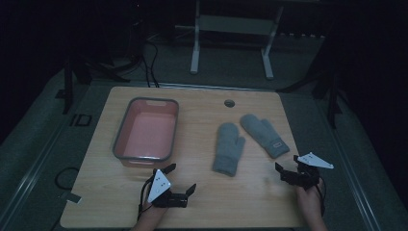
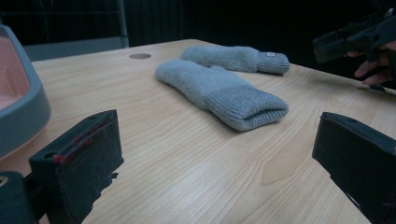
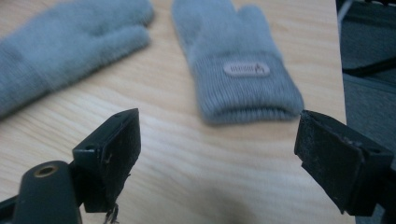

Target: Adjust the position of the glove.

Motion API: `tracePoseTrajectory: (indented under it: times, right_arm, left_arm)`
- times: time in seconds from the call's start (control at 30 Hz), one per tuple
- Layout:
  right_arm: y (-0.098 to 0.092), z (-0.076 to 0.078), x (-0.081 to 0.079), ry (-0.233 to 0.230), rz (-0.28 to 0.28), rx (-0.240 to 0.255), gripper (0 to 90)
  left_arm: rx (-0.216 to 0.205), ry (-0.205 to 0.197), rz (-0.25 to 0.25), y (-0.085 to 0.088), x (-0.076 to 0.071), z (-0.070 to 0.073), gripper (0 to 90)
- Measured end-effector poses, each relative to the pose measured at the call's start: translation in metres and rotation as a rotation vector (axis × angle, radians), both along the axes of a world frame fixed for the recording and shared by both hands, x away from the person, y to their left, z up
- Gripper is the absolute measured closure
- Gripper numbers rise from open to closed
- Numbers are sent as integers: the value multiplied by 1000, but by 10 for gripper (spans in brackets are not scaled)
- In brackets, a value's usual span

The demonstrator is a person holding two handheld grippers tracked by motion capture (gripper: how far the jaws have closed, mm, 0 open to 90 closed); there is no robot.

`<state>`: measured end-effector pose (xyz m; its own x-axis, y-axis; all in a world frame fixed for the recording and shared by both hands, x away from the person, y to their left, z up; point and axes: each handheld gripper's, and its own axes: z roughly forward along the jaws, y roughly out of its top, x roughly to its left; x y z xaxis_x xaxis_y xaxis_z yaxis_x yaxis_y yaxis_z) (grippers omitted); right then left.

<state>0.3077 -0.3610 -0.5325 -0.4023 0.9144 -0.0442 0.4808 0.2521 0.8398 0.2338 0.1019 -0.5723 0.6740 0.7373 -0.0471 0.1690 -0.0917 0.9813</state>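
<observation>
Count on the wooden table (image 1: pixel 192 202): two grey knitted mittens, one mitten (image 1: pixel 228 148) without a visible label and one labelled mitten (image 1: pixel 265 134) bearing a small tag at the cuff. One pink basin (image 1: pixel 146 130) with a grey rim. Two handheld grippers, the left gripper (image 1: pixel 181 179) and the right gripper (image 1: pixel 287 165).

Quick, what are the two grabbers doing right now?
Left gripper: open, holding nothing.
Right gripper: open, holding nothing, near the mitten.

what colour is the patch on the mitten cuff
Pale tan patch on the grey mitten; right gripper view.
</observation>
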Motion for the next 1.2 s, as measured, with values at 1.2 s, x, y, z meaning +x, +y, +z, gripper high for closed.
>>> tracePoseTrajectory:
  times: [1.2]
  right_arm:
    - [82,66,71,54,393,0,135]
  left_arm:
    - [-3,20,14,0,1,0,18]
